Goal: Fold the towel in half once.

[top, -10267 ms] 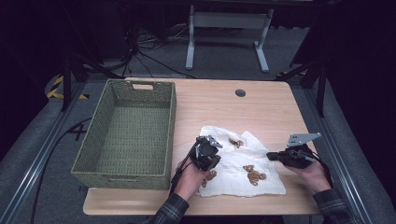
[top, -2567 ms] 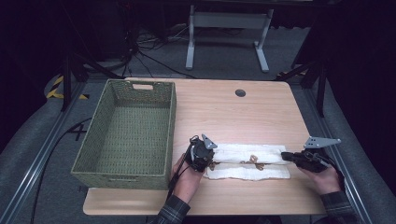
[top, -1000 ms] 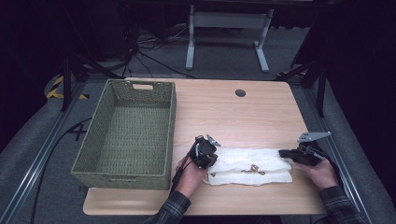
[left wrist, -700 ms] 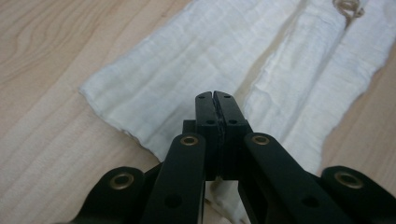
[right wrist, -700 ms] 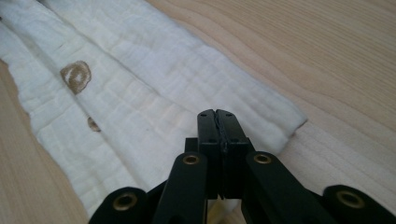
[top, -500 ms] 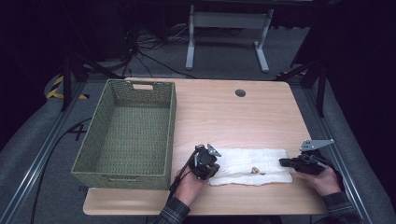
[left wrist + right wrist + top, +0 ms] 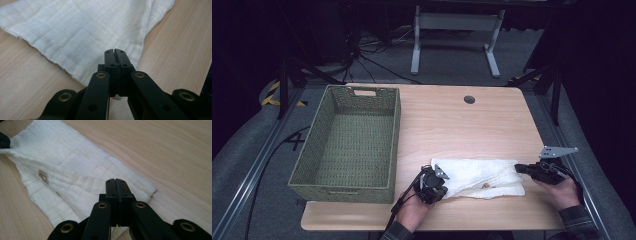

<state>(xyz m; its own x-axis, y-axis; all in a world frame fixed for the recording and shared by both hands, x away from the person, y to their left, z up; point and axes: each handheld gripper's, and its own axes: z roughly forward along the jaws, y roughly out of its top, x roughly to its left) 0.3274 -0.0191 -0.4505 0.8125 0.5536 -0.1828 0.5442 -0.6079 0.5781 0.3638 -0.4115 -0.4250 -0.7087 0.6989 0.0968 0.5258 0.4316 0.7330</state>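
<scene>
Basket (image 7: pixel 347 145) walls off table's (image 7: pixel 452 120) left; far half bare, passable.

No readable text, label, brand, number or sign appears on anything in these pictures.

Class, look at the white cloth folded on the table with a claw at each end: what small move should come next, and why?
Probably open both claws and let go. The white cloth already lies as a folded strip on the table, with the left claw and right claw shut at its opposite ends. The green basket beside it is the likely destination.
</scene>
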